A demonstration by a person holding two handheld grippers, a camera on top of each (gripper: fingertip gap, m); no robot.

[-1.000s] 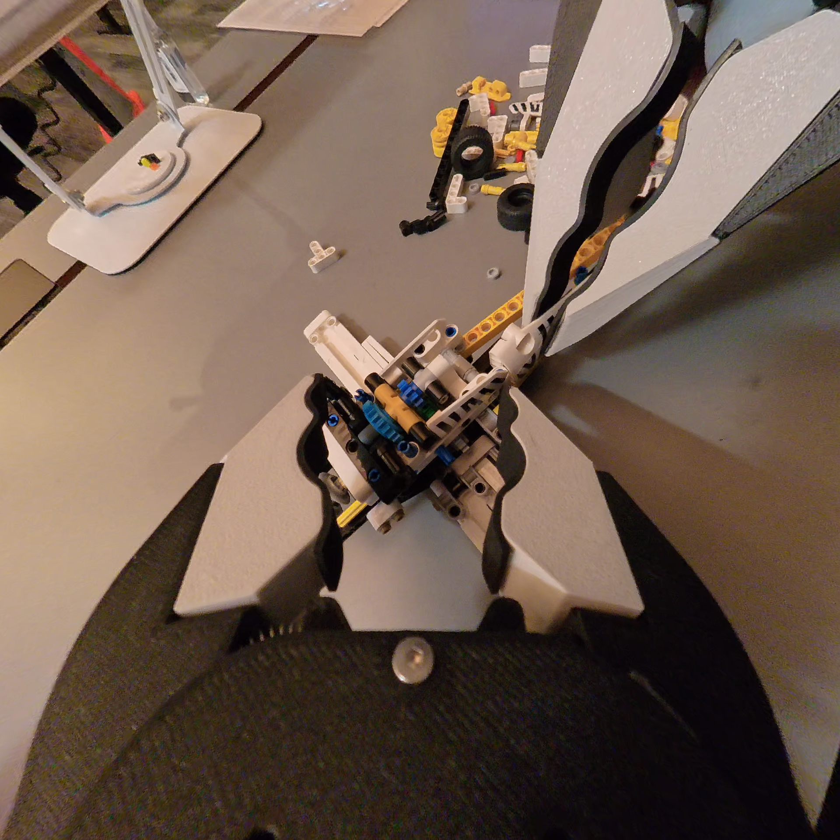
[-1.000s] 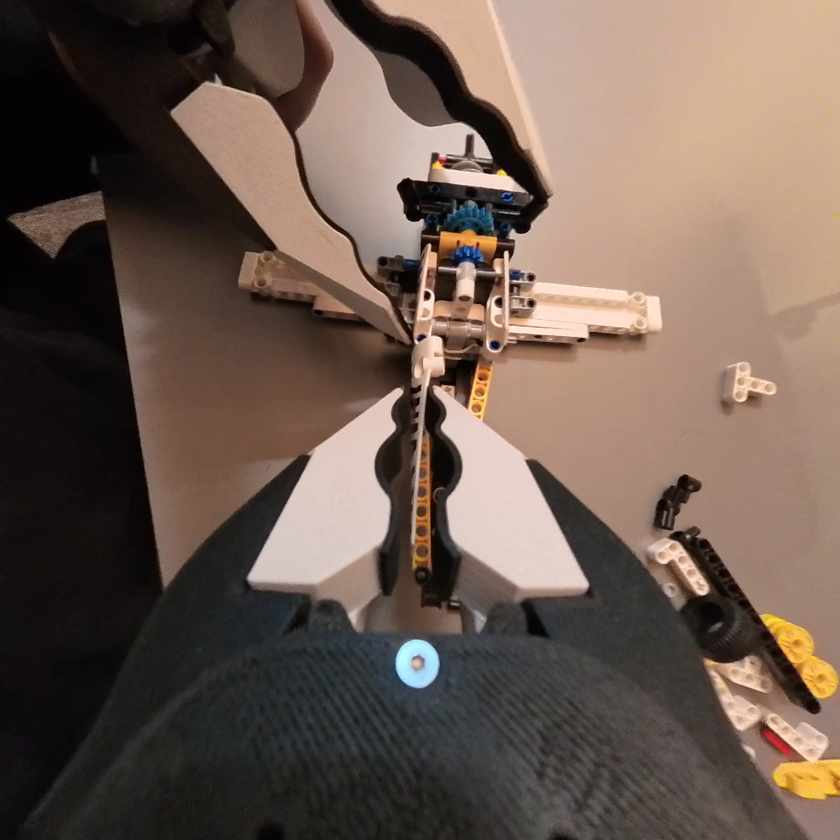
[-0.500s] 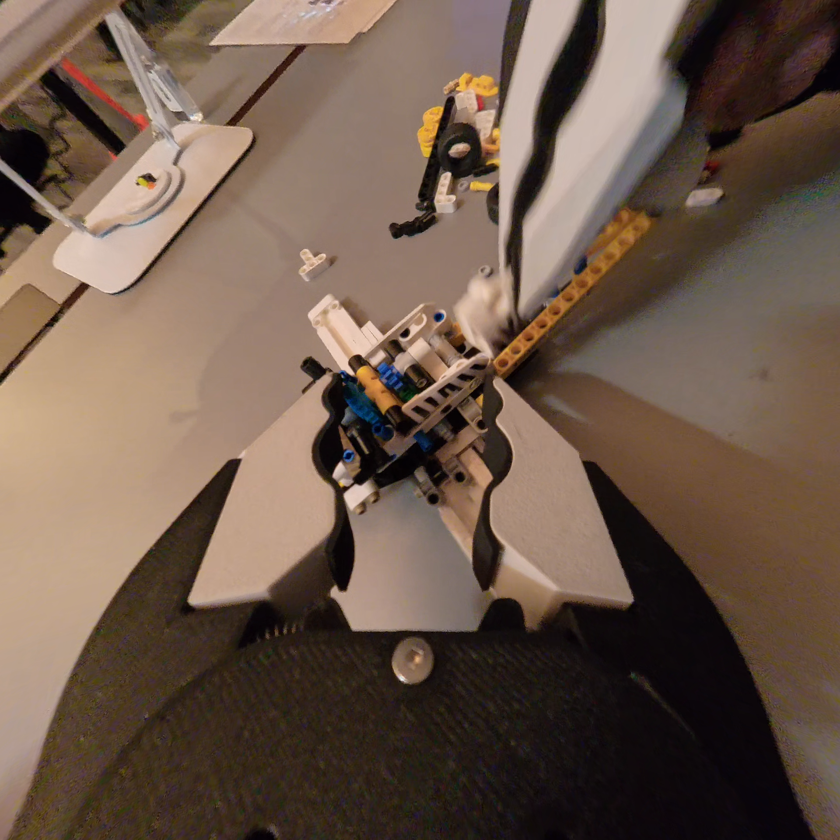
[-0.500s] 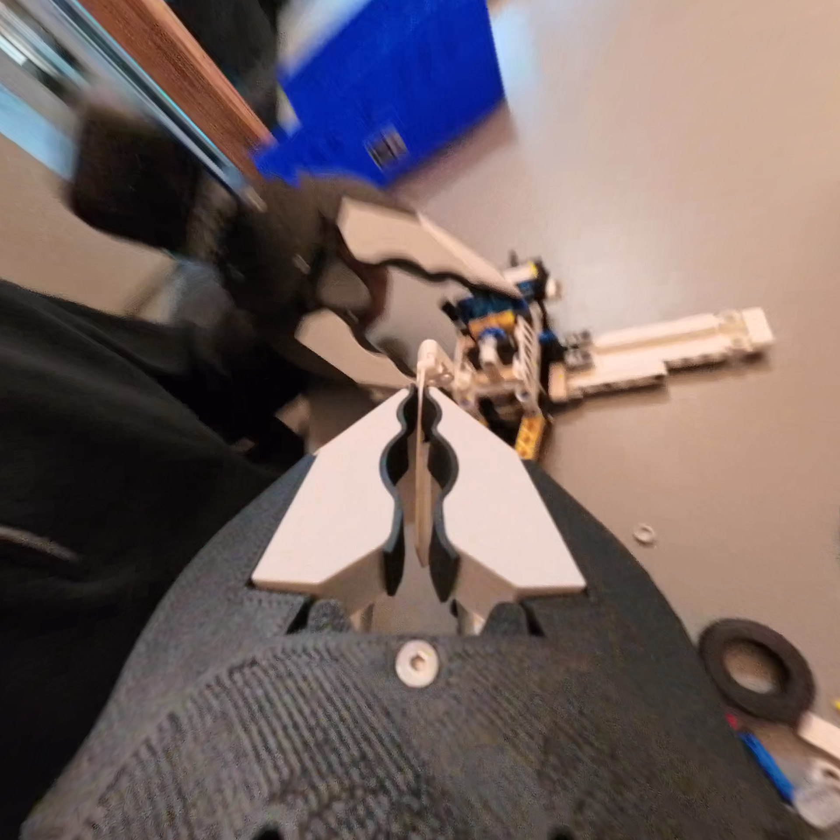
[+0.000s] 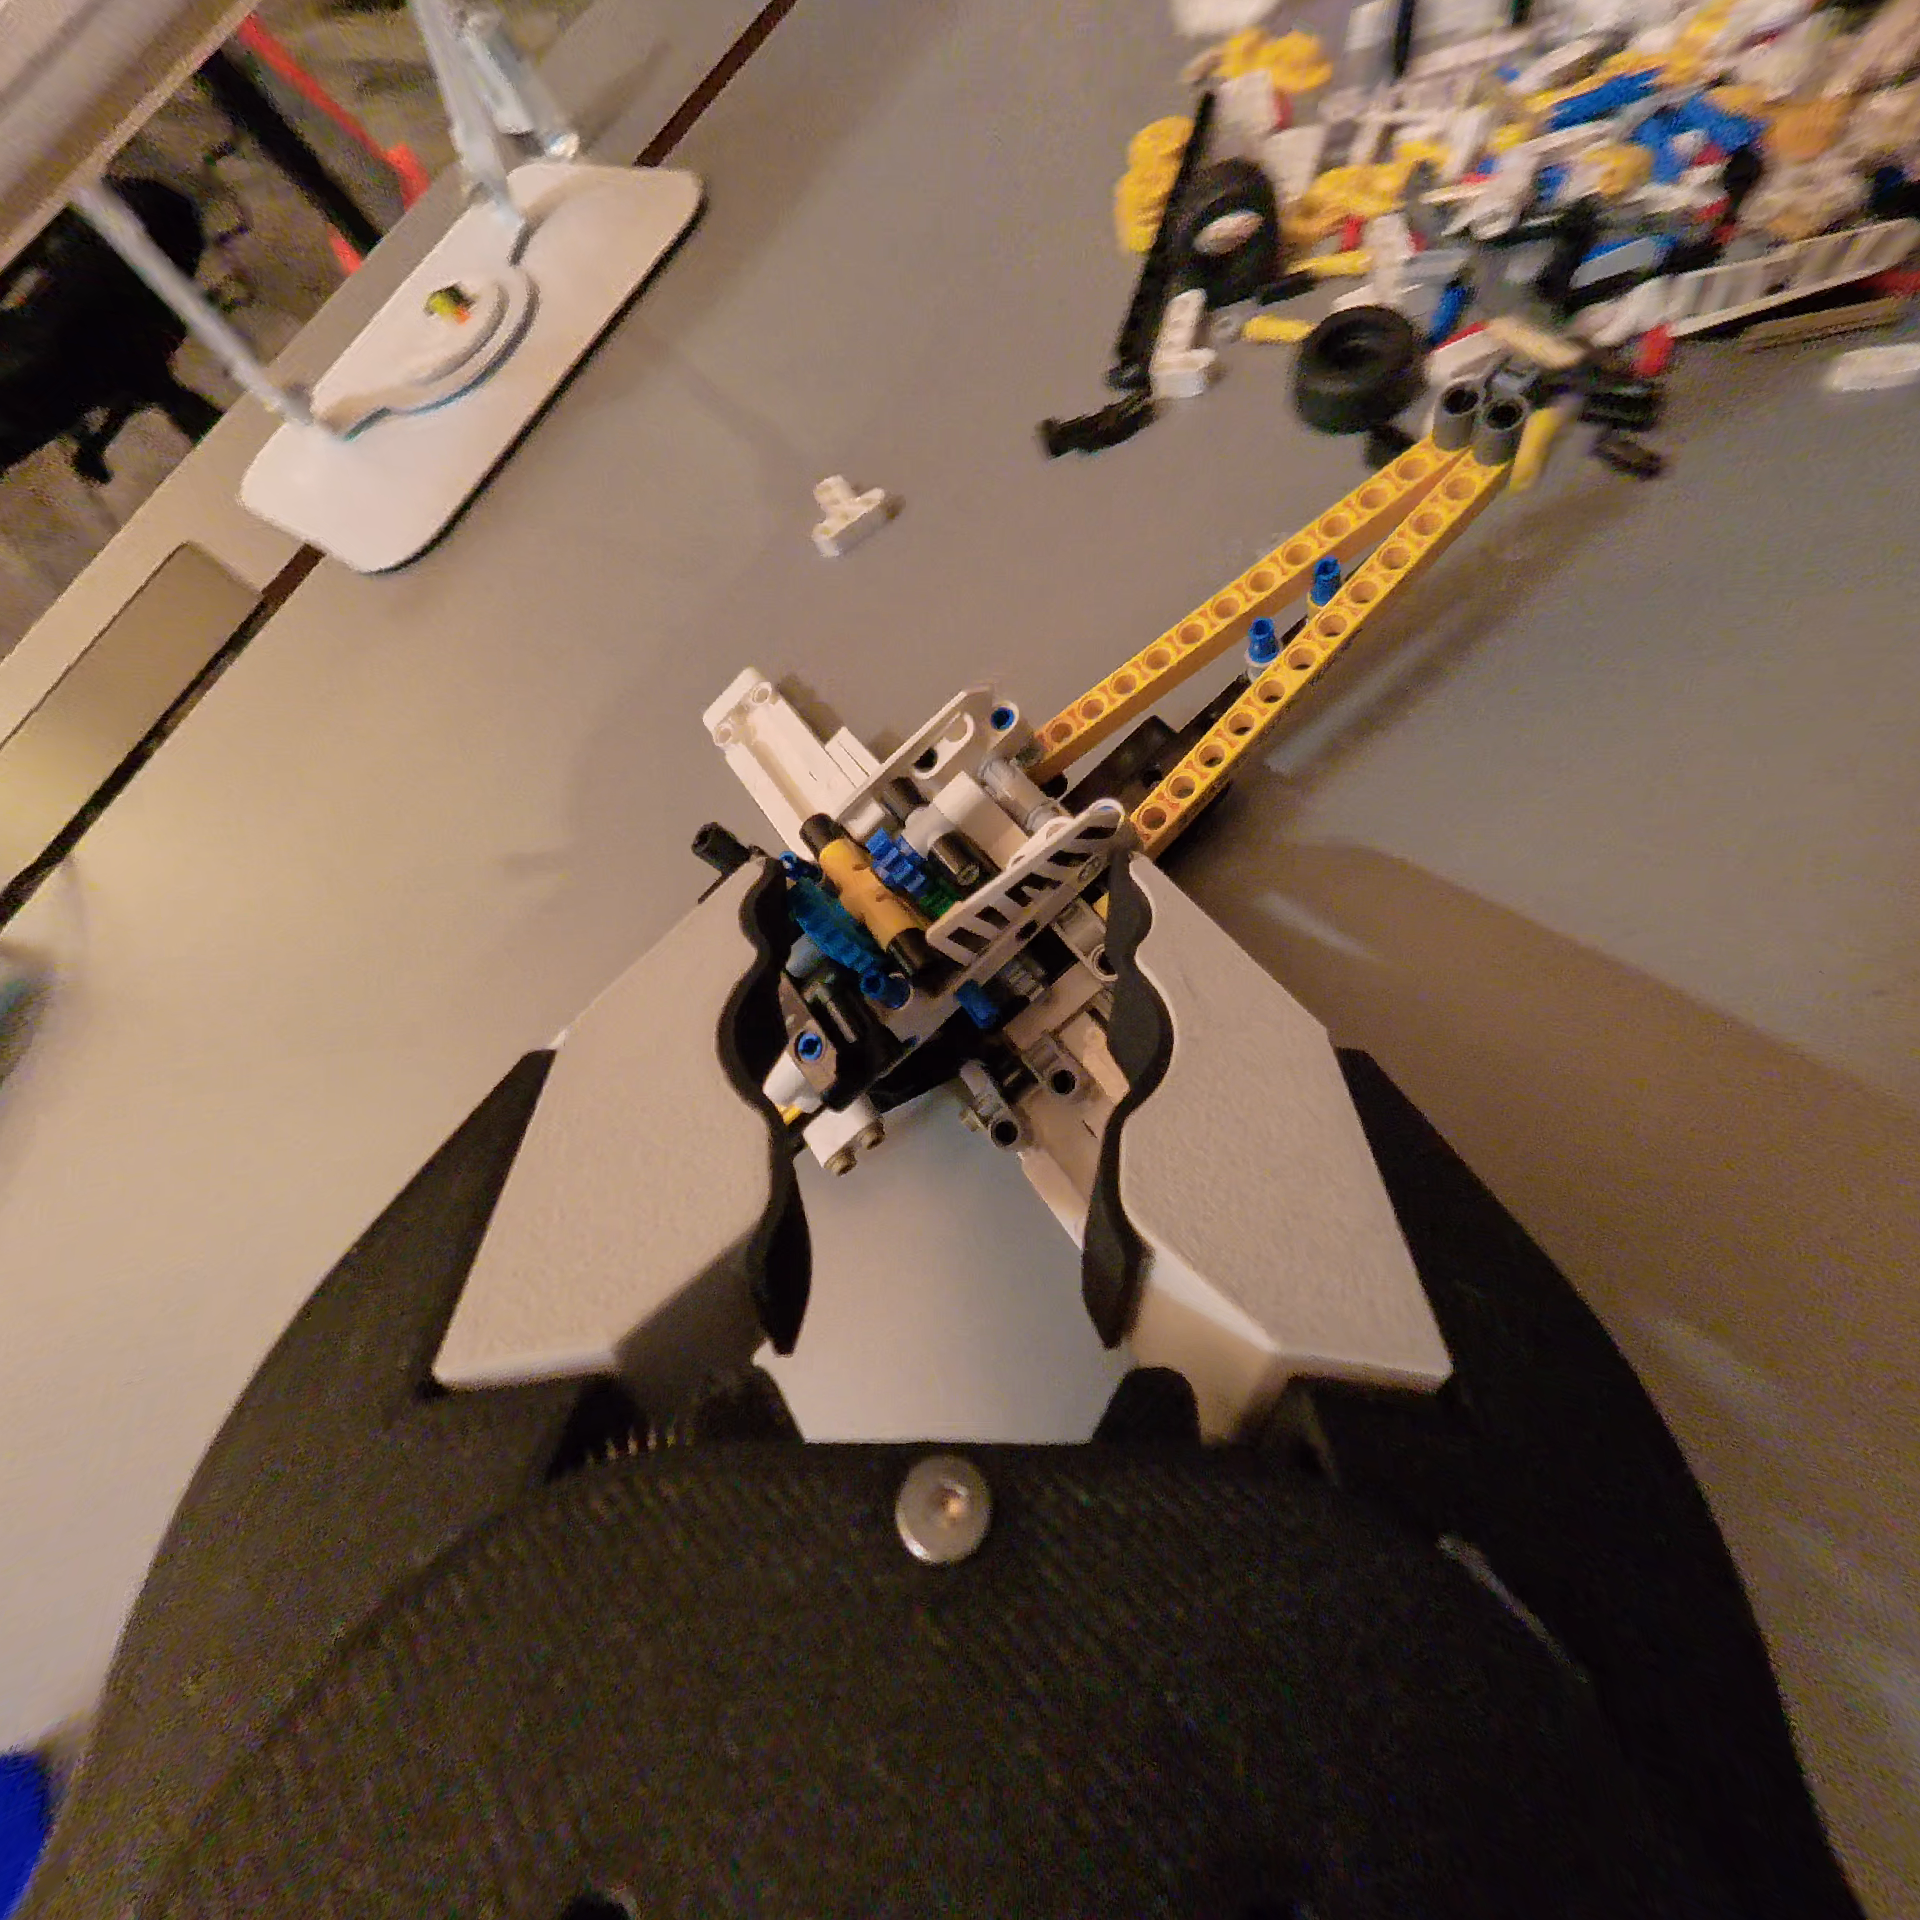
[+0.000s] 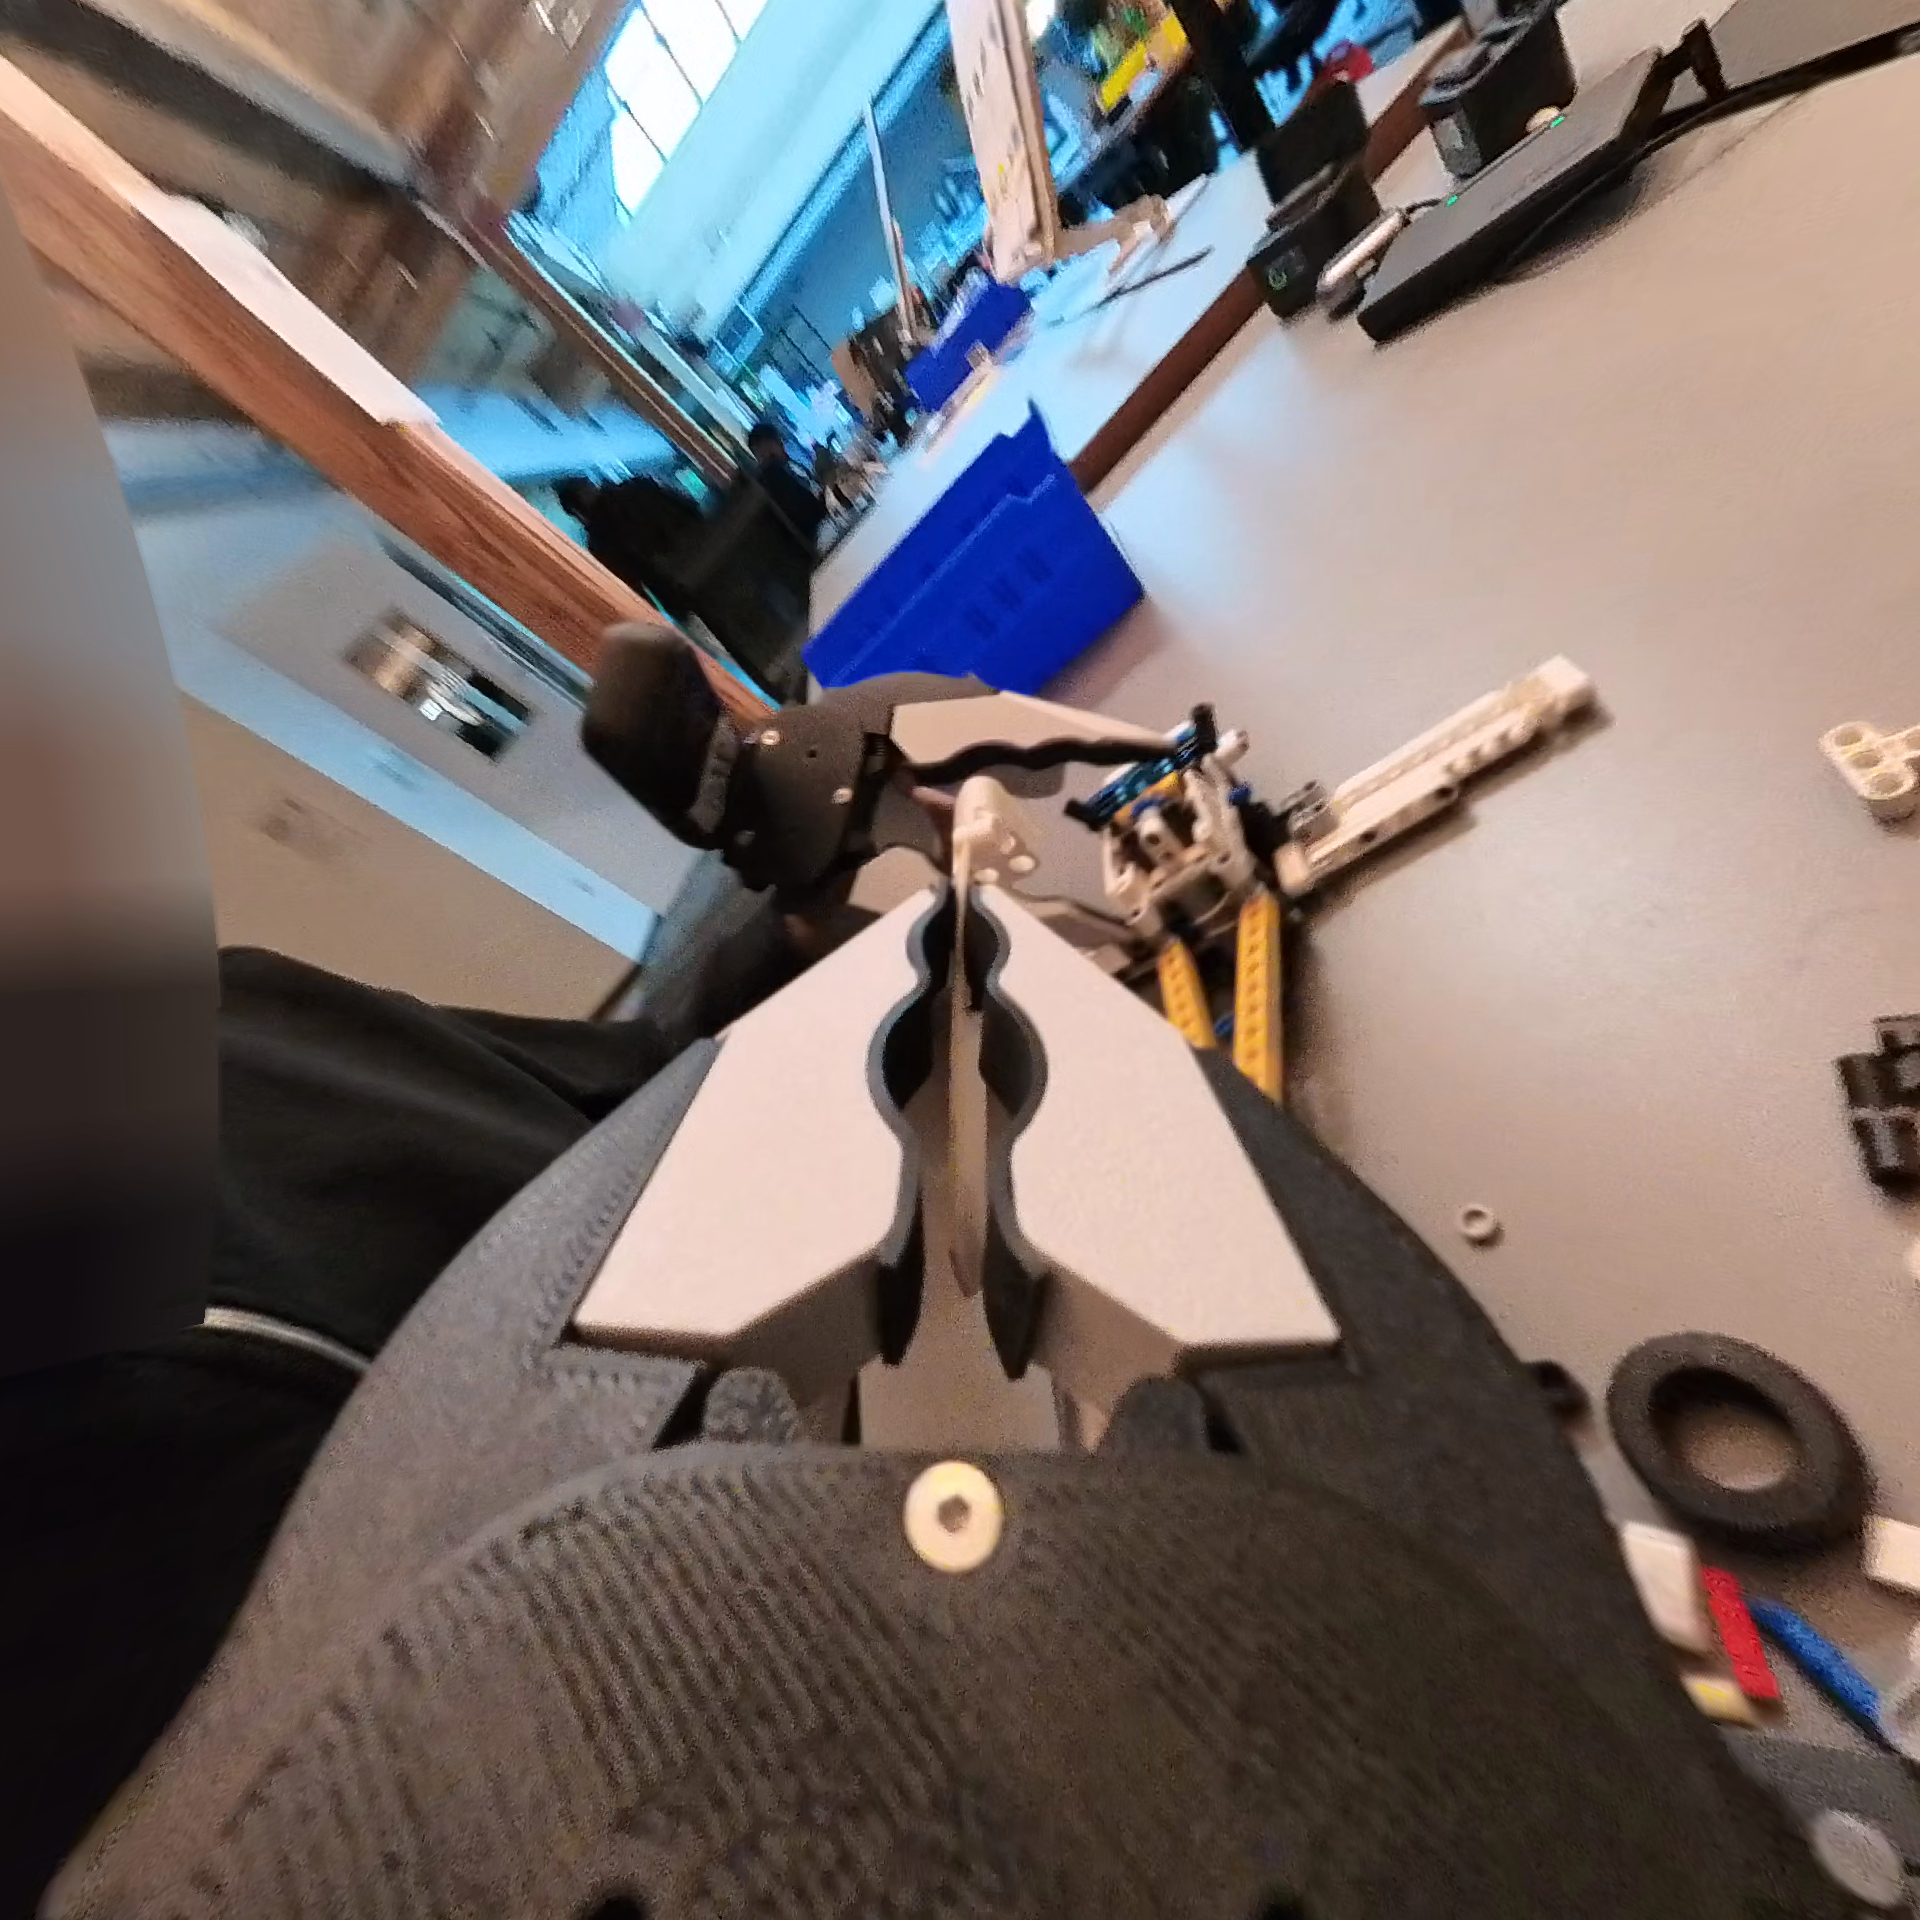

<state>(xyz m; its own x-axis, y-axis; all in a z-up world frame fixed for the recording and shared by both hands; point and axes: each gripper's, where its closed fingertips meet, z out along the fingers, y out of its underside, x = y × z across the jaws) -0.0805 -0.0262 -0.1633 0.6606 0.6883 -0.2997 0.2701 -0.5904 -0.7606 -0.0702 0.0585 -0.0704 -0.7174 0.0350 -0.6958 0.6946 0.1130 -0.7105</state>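
My left gripper (image 5: 940, 878) is shut on a small brick-built model (image 5: 914, 821) of white, black, blue and yellow parts, with both pads against its sides. The model rests on the grey table (image 5: 520, 987). Two long yellow beams (image 5: 1278, 644) run from it to the far right. My right gripper (image 6: 961, 899) is shut on a thin white piece (image 6: 987, 826) that sticks out past its fingertips. It is held up off the table, a little short of the model (image 6: 1184, 831). The left gripper's fingers (image 6: 997, 727) also show there.
A pile of loose pieces (image 5: 1507, 156), a black tyre (image 5: 1351, 364) and a small white piece (image 5: 852, 509) lie beyond the model. A white stand base (image 5: 468, 343) sits far left. In the right wrist view there are a blue bin (image 6: 977, 592) and a tyre (image 6: 1735, 1444). My hands' fingertips stand some 12 cm from each other.
My left jaws narrowed onto the model. My right gripper, still shut on the thin white piece, pulled back and up from the model and left the left wrist view, baring the yellow beams.
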